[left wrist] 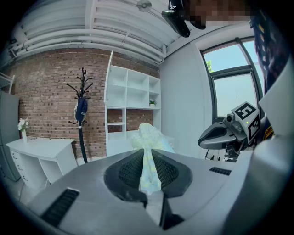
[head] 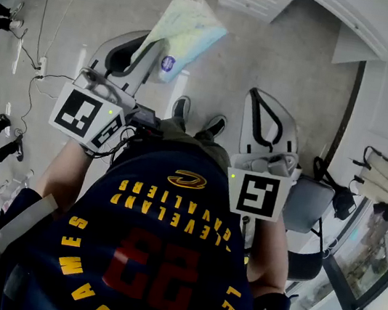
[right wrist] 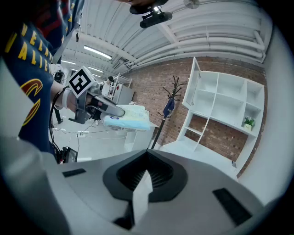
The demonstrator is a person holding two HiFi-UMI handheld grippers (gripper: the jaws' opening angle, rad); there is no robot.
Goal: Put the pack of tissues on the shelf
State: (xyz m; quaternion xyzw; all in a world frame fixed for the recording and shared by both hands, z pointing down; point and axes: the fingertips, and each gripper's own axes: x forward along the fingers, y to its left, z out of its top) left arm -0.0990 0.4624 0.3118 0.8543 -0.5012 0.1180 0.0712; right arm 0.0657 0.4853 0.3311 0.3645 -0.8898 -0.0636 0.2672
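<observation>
The pack of tissues (head: 181,31) is a soft pale green and white packet. My left gripper (head: 143,54) is shut on its lower edge and holds it up in front of me. In the left gripper view the pack (left wrist: 148,137) stands pinched between the two jaws. Straight beyond it is the white cubby shelf (left wrist: 133,108) against a brick wall. My right gripper (head: 266,126) hangs lower at the right, shut with nothing in it. The right gripper view shows the left gripper with the pack (right wrist: 127,118) at the left and the shelf (right wrist: 225,110) at the right.
A black coat stand (left wrist: 81,114) with a blue bag and a white desk (left wrist: 39,151) stand left of the shelf. A small plant (right wrist: 249,122) sits in one shelf cubby. A large window (left wrist: 229,92) is at the right. Cables (head: 39,66) lie on the floor at the left.
</observation>
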